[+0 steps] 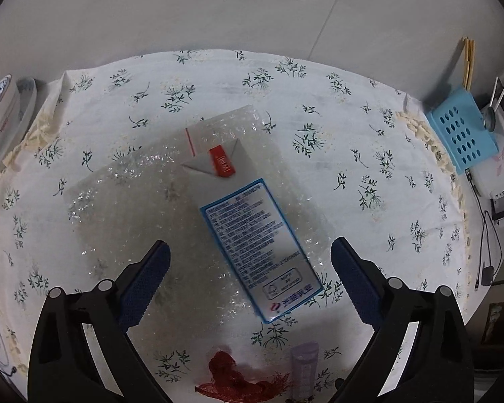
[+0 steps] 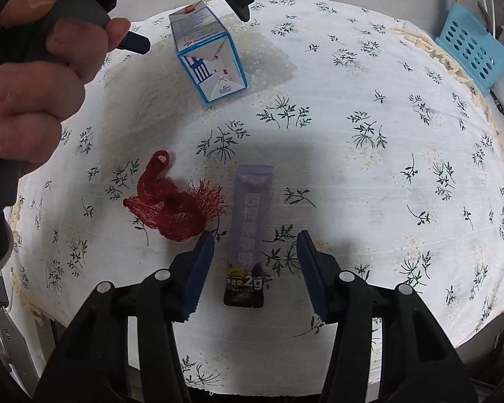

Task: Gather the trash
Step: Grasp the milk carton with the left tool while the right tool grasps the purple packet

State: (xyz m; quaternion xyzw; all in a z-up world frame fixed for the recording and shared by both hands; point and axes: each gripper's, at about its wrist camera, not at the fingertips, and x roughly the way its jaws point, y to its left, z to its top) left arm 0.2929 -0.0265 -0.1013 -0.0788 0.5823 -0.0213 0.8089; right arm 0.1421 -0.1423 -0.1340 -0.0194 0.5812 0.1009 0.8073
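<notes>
Two grippers hang over the table (image 2: 369, 127); left gripper (image 1: 250, 270) spread wide around the milk carton (image 1: 252, 235) toward the far edge, right gripper (image 2: 255, 262) unclenched astride the sachet (image 2: 250, 221) near the front edge; centre each before squeezing, avoiding the red net (image 2: 171, 206).

On the bench (image 2: 369, 77), the sachet (image 2: 252, 221) lies between my right fingers (image 2: 201, 268), the net bag (image 2: 171, 208) just left of it. Farther back the carton (image 1: 252, 228) lies on bubble wrap (image 1: 134, 201), seemingly between my left fingers (image 1: 144, 285). A basket (image 2: 470, 50) sits far right.
</notes>
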